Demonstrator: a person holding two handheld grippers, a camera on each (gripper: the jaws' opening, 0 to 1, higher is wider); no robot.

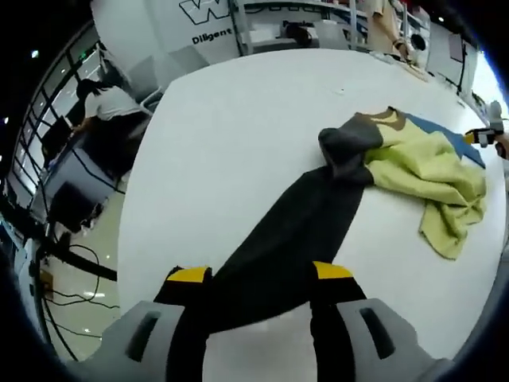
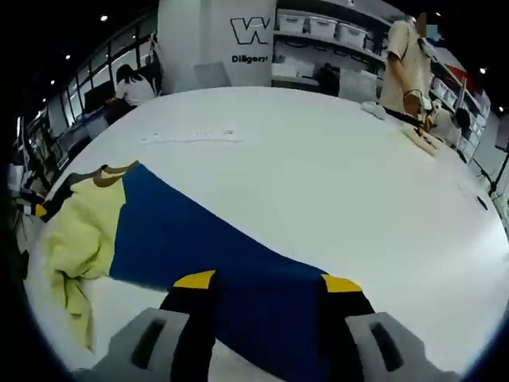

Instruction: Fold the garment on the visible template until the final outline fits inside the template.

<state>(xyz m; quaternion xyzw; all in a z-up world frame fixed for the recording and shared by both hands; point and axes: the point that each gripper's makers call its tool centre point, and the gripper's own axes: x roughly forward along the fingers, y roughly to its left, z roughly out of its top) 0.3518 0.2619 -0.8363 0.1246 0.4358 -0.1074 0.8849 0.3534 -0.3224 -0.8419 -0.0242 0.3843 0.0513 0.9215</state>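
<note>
A garment lies spread on the white table (image 1: 238, 143): a dark grey sleeve (image 1: 294, 231), a crumpled yellow-green body (image 1: 429, 179) and a blue sleeve (image 2: 215, 247). In the left gripper view my left gripper (image 1: 261, 273) stands open, and the end of the grey sleeve lies between its yellow-tipped jaws. My right gripper (image 2: 269, 282) is open as well, with the blue sleeve's end between its jaws. The yellow-green body (image 2: 79, 231) bunches at the left of the right gripper view. The right gripper (image 1: 487, 134) also peeks in at the far right edge of the left gripper view.
A person (image 2: 406, 64) stands at the table's far side beside small items (image 2: 421, 137). Another person (image 1: 107, 107) sits at a desk off the table's left. A faint line of marks (image 2: 191, 137) crosses the tabletop. Shelves with bins (image 2: 334, 32) line the back wall.
</note>
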